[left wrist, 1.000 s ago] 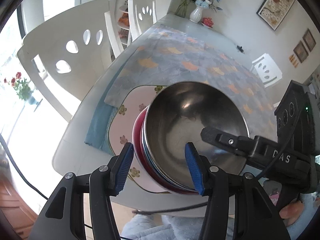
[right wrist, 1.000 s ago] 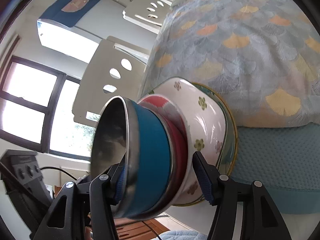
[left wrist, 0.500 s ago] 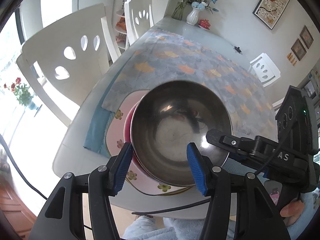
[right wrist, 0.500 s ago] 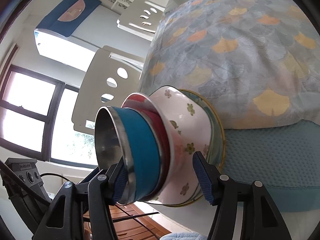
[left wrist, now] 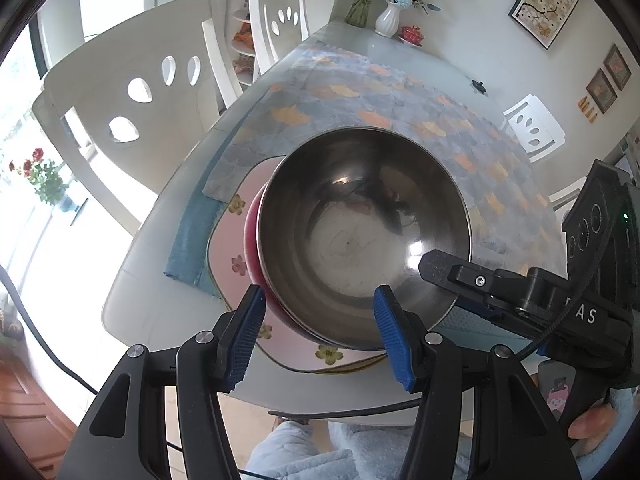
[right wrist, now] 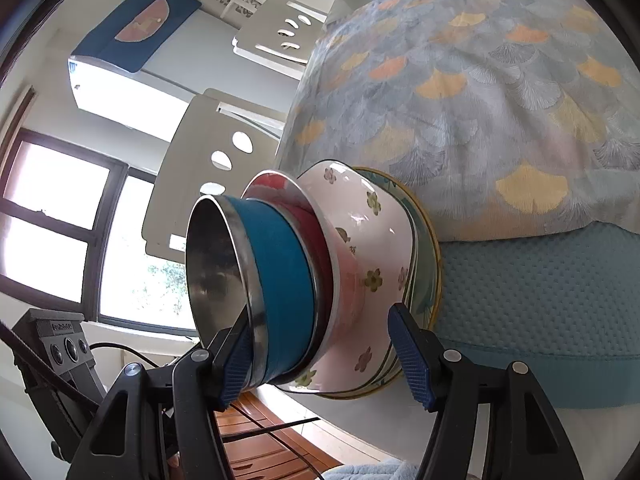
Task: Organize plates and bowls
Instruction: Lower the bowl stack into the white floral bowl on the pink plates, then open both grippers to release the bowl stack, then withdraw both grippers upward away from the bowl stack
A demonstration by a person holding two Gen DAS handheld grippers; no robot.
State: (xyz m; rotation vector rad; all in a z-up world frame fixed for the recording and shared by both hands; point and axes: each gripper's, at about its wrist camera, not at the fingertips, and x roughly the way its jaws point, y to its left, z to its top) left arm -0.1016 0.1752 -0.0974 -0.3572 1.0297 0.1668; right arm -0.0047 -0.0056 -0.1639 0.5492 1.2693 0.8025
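Between the blue pads of the right claw [right wrist: 326,356] stands the stack of dishes, seen from the side. The jaws are wide; the left pad [right wrist: 236,364] lies against the rim of the steel bowl [right wrist: 216,264], and the right pad is just beside the lowest plates, but I cannot tell if it touches them. The steel bowl has a blue outer wall and sits on top of the stack. Under it is a red bowl [right wrist: 280,190], then a pink square bowl with small flowers [right wrist: 360,240], then a flat plate with a yellow edge [right wrist: 434,256] at the bottom. The stack rests on a blue textured mat [right wrist: 540,300] near the edge of the worktop [right wrist: 360,436]. Next to the mat lies a grey cloth with orange and yellow fan shapes [right wrist: 480,100].

The left claw [left wrist: 320,336] looks down into the steel bowl [left wrist: 360,232] from above. Its jaws are wide and hold nothing; both pads hang over the near rim of the stack. The red bowl [left wrist: 252,240] and the pink square bowl [left wrist: 232,232] show on the left side under the steel one. The right claw's finger [left wrist: 480,284] reaches the steel rim from the right. White chairs [left wrist: 132,92] stand beside the worktop, and a white vase with flowers [left wrist: 388,20] is at its far end.
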